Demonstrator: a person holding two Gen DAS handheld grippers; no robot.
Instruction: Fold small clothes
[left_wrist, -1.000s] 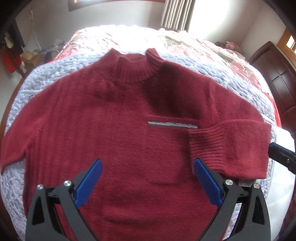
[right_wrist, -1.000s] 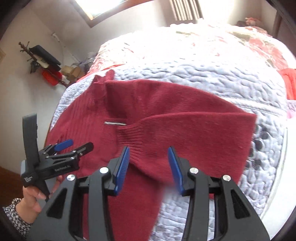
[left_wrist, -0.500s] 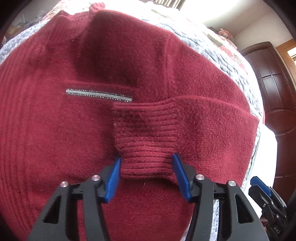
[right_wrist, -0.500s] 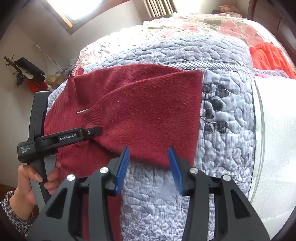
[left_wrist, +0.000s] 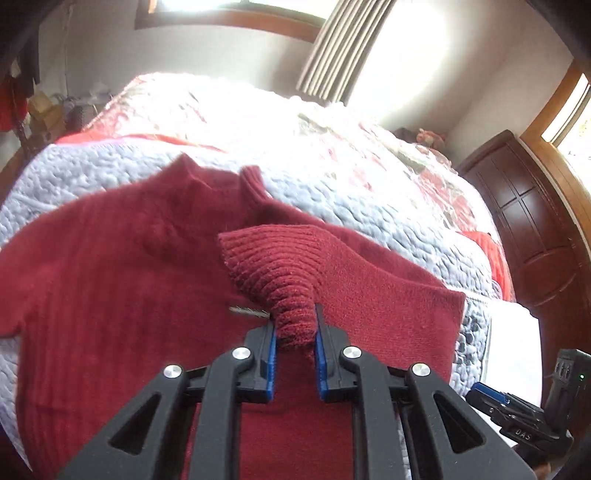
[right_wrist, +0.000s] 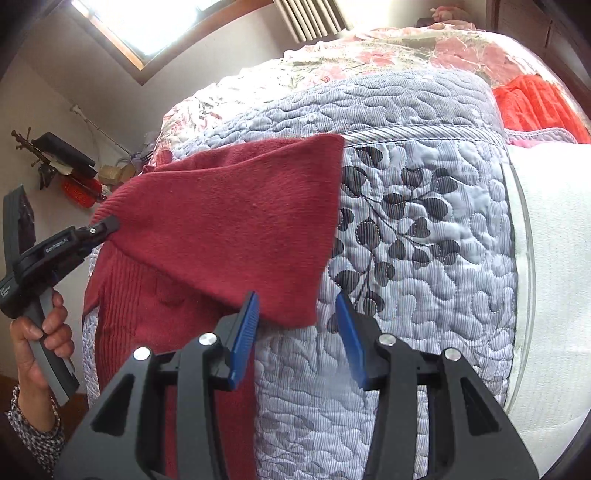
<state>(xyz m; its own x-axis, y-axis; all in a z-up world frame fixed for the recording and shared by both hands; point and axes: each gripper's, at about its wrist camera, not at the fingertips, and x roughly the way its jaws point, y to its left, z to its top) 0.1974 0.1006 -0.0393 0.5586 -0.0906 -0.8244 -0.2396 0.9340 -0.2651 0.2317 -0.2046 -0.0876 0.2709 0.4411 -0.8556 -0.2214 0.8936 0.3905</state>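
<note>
Left gripper (left_wrist: 294, 332) pinches the ribbed cuff (left_wrist: 273, 266) of the red sweater (left_wrist: 110, 277) on the bed (right_wrist: 424, 221); right gripper (right_wrist: 297, 328) hangs released beside the folded sleeve; folding looks barely begun, the other sleeve and body left.

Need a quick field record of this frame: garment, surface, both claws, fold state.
garment: dark red knitted sweater, lying flat
surface: pale blue quilted bedspread
left claw: shut on ribbed sleeve cuff, lifted above the chest
right claw: open, at the folded sleeve's lower corner, holding nothing
fold state: one sleeve over the body; hem not yet folded
</note>
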